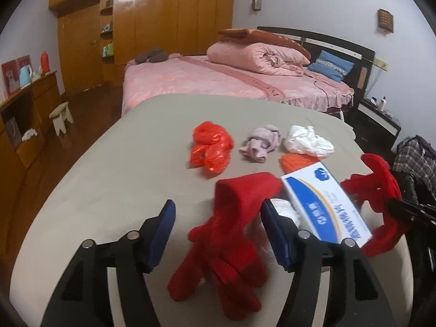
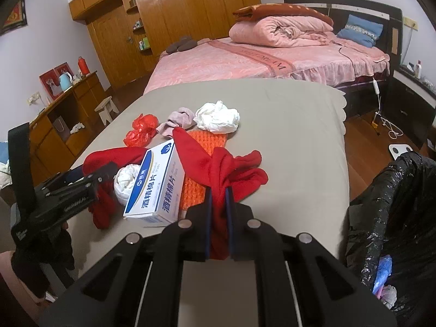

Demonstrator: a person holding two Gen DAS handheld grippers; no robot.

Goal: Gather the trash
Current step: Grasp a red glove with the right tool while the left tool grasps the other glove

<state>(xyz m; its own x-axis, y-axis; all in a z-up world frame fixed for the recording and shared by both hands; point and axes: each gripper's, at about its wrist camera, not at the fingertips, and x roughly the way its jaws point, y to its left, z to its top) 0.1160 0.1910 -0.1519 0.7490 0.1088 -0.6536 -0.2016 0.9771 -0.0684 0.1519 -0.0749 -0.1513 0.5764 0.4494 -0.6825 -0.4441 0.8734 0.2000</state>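
Note:
My right gripper (image 2: 218,192) is shut on a red glove (image 2: 231,169) and holds it over the grey table (image 2: 286,136); that glove also shows in the left wrist view (image 1: 378,188). My left gripper (image 1: 218,212) is open above a second red glove (image 1: 231,234) lying flat. On the table lie a white-and-blue box (image 1: 324,201), a crumpled red plastic bag (image 1: 211,147), a pink cloth wad (image 1: 260,143), crumpled white paper (image 1: 308,141), an orange knit piece (image 2: 203,141) and a white wad (image 2: 125,181) beside the box.
A black trash bag (image 2: 395,204) stands open at the table's right side with scraps inside. A pink bed (image 2: 245,60) lies behind the table. Wooden cabinets (image 1: 24,125) and a small stool (image 1: 61,117) stand at left.

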